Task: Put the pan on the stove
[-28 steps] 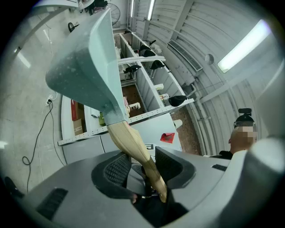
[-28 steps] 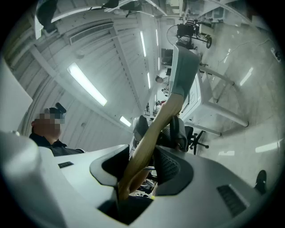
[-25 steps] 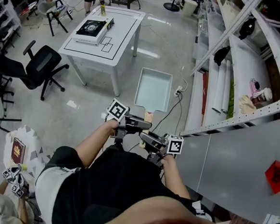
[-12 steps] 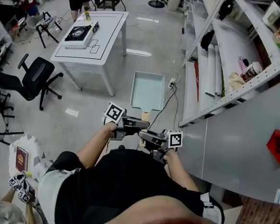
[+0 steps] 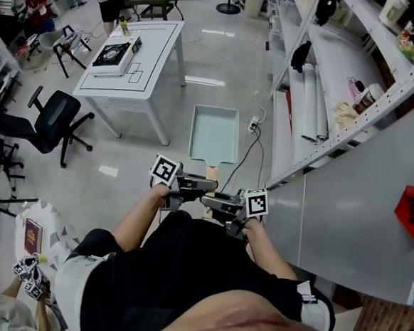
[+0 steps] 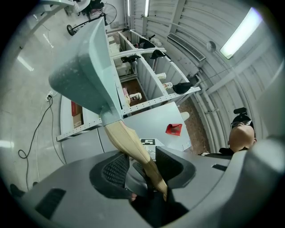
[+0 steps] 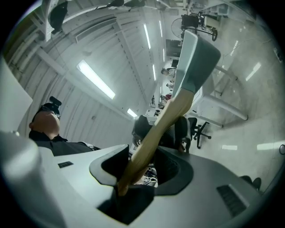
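You hold the pan [image 5: 214,132] in the air over the floor [image 5: 121,169], both grippers on its wooden handle [image 5: 211,173]. Left gripper [image 6: 141,167]: jaws closed on the handle, which runs up between the pads to the teal pan body. Right gripper [image 7: 143,165]: jaws also clamped on the same handle, coming in from the other side. In the head view the two grippers meet nose to nose at the handle's end, just in front of your body, and the pan body points away from you, roughly level. The stove [image 5: 116,53] sits on the white table [image 5: 158,64] by its left edge, well apart from the pan. The pan hangs between that table's near right corner and the shelf rack [image 5: 319,99] on your right. An office chair [image 5: 54,117] stands left of the table.
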The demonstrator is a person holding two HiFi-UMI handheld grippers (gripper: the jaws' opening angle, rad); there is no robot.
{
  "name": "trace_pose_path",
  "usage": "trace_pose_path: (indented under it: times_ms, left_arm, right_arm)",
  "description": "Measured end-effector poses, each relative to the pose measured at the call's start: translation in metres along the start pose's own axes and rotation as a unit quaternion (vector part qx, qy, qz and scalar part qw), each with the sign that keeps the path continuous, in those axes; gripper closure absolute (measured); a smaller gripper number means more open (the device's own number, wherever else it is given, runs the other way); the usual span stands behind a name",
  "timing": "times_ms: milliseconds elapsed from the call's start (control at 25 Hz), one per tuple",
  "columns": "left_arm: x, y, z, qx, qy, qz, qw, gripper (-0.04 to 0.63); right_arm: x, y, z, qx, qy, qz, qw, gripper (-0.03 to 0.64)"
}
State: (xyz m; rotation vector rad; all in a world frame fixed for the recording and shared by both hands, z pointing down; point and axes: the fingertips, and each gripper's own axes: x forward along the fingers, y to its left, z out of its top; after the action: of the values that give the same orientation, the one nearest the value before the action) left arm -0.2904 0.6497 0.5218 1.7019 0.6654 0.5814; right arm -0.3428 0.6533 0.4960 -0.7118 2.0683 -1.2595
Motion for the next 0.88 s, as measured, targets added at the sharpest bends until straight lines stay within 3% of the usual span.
trace_pose_path:
  times_ms: [160,360,400,480,520,640,720,840,880]
  left_arm:
    - [0.002,0.009,-0.001,-0.020,-0.001,0.004,0.9998,0.402]
    - [0.002,0.024,0.029,-0.040,-0.016,-0.005,0.9990,0.400]
    - [0.001,0.029,0.039,-0.025,-0.013,-0.002,0.9996,0.400]
    - [-0.003,0.043,0.066,0.041,0.001,0.019,0.9990,0.400]
    - [-0.002,0.047,0.077,0.040,0.001,0.017,0.9991,0.400]
    - [0.008,0.045,0.110,-0.047,-0.010,-0.031,0.9984,0.400]
    - [0.007,0.045,0.139,-0.054,-0.007,-0.042,0.9976,0.399]
    - [0.000,0.056,0.194,0.025,0.007,-0.019,0.9995,0.397]
    - [-0.002,0.058,0.210,0.036,0.009,-0.018,0.9992,0.396]
  right_arm:
    - [-0.002,-0.009,0.001,-0.008,0.020,0.010,1.000,0.429]
    - [-0.002,-0.031,0.028,0.010,0.013,0.009,1.000,0.428]
    - [-0.002,-0.036,0.035,0.019,0.013,0.004,1.000,0.428]
    - [-0.001,-0.049,0.053,0.026,0.017,-0.005,1.000,0.428]
    - [-0.002,-0.055,0.064,0.025,0.018,-0.008,0.999,0.428]
    - [-0.003,-0.072,0.104,0.013,0.017,-0.021,1.000,0.428]
    - [0.001,-0.083,0.133,0.012,0.018,-0.028,0.999,0.428]
    - [0.008,-0.097,0.177,0.018,0.019,-0.034,0.999,0.428]
    - [0.011,-0.101,0.193,0.012,0.019,-0.030,0.999,0.428]
